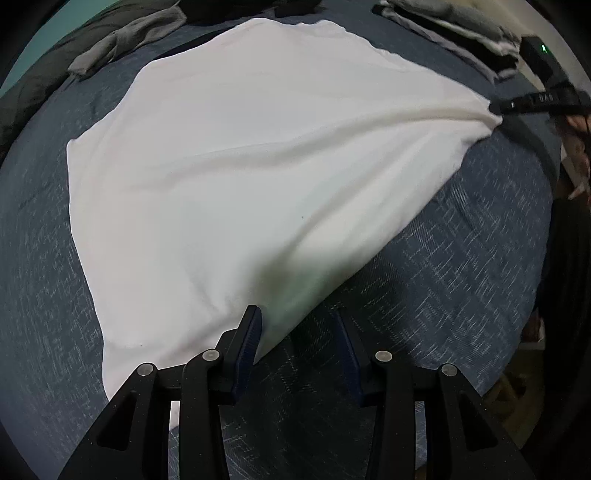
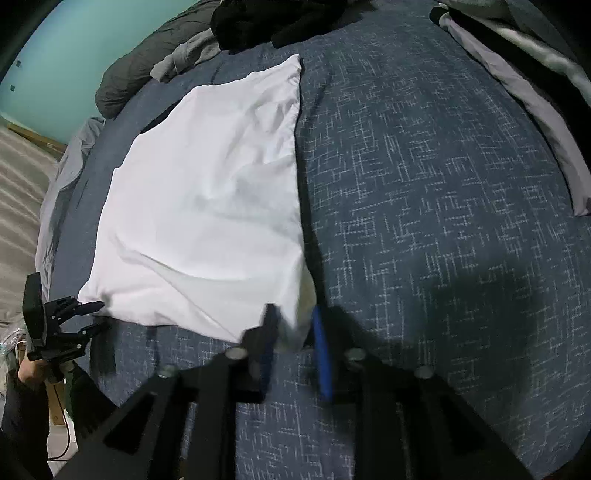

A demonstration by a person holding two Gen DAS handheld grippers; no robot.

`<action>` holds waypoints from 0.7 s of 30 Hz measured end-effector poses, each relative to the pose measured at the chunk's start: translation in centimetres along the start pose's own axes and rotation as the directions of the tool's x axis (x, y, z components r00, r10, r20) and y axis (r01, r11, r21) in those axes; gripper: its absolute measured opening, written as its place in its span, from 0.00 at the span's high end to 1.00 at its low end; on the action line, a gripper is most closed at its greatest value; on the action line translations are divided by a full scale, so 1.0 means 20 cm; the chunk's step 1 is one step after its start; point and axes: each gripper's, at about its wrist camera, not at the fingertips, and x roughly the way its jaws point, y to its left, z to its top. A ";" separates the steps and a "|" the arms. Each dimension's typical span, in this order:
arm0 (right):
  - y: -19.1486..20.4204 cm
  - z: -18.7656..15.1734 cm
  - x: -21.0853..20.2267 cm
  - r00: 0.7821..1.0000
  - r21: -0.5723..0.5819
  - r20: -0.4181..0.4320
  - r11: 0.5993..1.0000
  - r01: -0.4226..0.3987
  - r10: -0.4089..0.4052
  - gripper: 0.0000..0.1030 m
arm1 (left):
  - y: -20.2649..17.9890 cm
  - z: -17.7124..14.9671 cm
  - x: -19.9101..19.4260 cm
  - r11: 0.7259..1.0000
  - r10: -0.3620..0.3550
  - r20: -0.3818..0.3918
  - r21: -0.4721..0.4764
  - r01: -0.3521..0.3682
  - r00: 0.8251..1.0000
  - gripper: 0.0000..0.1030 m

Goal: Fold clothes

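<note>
A: White cloth (image 1: 236,158) lies spread on the blue cover (image 1: 461,266), near its front edge. Left gripper (image 1: 297,325) — fingers spread apart, the corner of the cloth lying between them, one pad touching it, not pinched.

B: Right gripper (image 2: 293,328)?

A: Its own view is blurred. Fingers stand apart with a cloth corner in the gap; I can't tell if they bite. From the left view the cloth pulls into a taut point at that gripper's tip (image 1: 496,107), so my guess is it grips.

B: Doing it well?

A: Both corners want equal hold. Seat the left pads past the hem, then keep the front edge of the cloth taut and level — slack makes a crooked crease.

B: View differences?

A: Left view shows the tension ridge across the cloth, and the grey stack (image 1: 461,26) beyond its far corner. Right view shows the cloth's straight side edge and the dark pile (image 2: 273,18) behind it.
</note>
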 end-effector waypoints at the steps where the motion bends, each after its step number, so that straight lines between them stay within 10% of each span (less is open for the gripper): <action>1: -0.01 0.00 -0.01 1.000 0.004 0.003 1.000 -0.003 0.003 0.94 | 0.00 0.00 0.00 1.000 0.013 0.005 0.017 -0.014 1.000 0.84; 2: -0.02 0.01 -0.02 1.000 0.008 0.006 1.000 -0.007 0.007 0.96 | 0.00 0.00 -0.01 0.999 0.024 0.010 0.029 -0.024 1.000 0.97; 21: 0.08 0.06 -0.06 0.987 -0.054 0.019 0.985 0.162 -0.162 0.90 | 0.00 -0.08 -0.05 0.999 -0.053 0.035 0.001 0.053 0.998 0.95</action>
